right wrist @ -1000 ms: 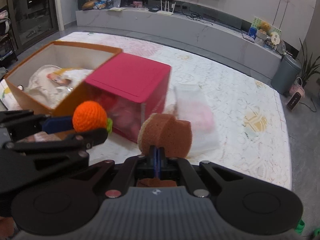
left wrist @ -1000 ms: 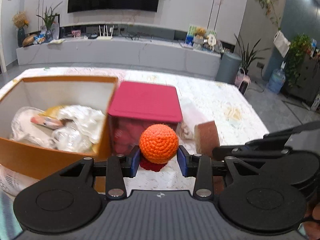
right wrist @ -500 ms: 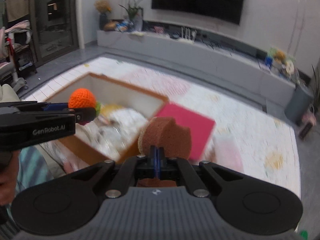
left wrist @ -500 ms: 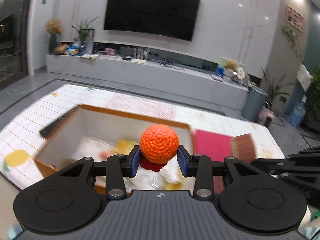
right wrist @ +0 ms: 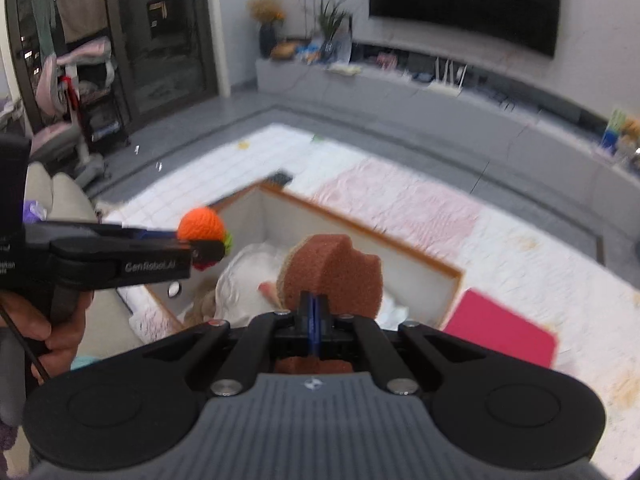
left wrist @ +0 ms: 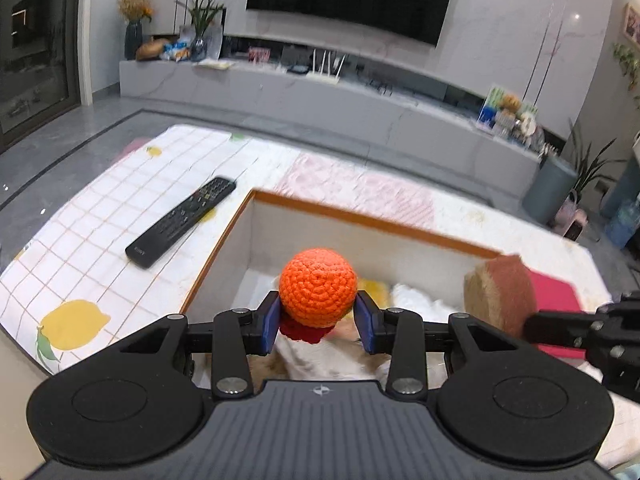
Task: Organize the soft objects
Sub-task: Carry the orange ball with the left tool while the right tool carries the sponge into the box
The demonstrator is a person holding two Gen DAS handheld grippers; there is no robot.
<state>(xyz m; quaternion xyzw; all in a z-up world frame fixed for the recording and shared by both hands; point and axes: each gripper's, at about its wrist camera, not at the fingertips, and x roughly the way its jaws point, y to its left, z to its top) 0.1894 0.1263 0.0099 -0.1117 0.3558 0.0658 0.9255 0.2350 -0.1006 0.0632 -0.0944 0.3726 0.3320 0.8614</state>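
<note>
My left gripper (left wrist: pixel 318 318) is shut on an orange crocheted ball (left wrist: pixel 317 288) and holds it above the open orange-rimmed box (left wrist: pixel 360 220). The ball also shows in the right wrist view (right wrist: pixel 201 223). My right gripper (right wrist: pixel 313 312) is shut on a brown sponge (right wrist: pixel 334 276), held over the same box (right wrist: pixel 360 224); the sponge shows at the right of the left wrist view (left wrist: pixel 500 292). The box holds white soft items (right wrist: pixel 250 276) and a yellow one (left wrist: pixel 374 288).
A pink-lidded box (right wrist: pixel 500 330) stands right of the orange box. A black remote (left wrist: pixel 182 220) lies on the checked cloth to the left. A pink mat (left wrist: pixel 360 188) lies behind the box. The table's near edge is at lower left (left wrist: pixel 24 344).
Both grippers have risen and swung left, from beside the pink box to above the open orange box, each keeping its object. The remote has come into view.
</note>
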